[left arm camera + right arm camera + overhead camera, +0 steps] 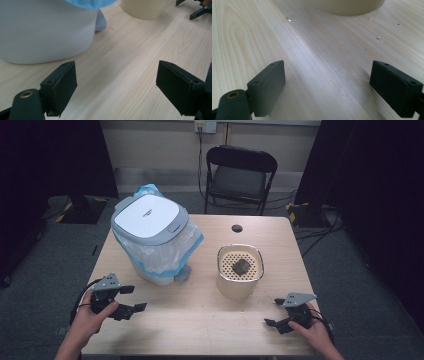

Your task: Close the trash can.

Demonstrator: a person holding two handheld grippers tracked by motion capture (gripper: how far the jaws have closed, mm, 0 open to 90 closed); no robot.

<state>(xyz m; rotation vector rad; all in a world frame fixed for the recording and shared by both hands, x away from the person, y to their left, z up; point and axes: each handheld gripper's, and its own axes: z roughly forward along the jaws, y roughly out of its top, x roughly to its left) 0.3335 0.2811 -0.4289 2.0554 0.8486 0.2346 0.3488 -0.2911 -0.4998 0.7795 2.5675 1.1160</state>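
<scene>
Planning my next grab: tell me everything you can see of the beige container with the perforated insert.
The beige container stands upright on the wooden table, right of centre, apart from the lidded bin. It looks like matte plastic with rounded corners. A perforated insert sits in its open top, holding one dark lump. No gripper touches it.

On the table (200,320), the near strip between the left gripper (131,299) and the right gripper (272,312) is bare wood, so a hand can pass there freely. The bin (150,240) with its blue bag stands close in front of the left gripper and blocks the way forward. The beige container (240,275) stands ahead of the right gripper. Between bin and container a narrow open lane leads to the far edge.
</scene>
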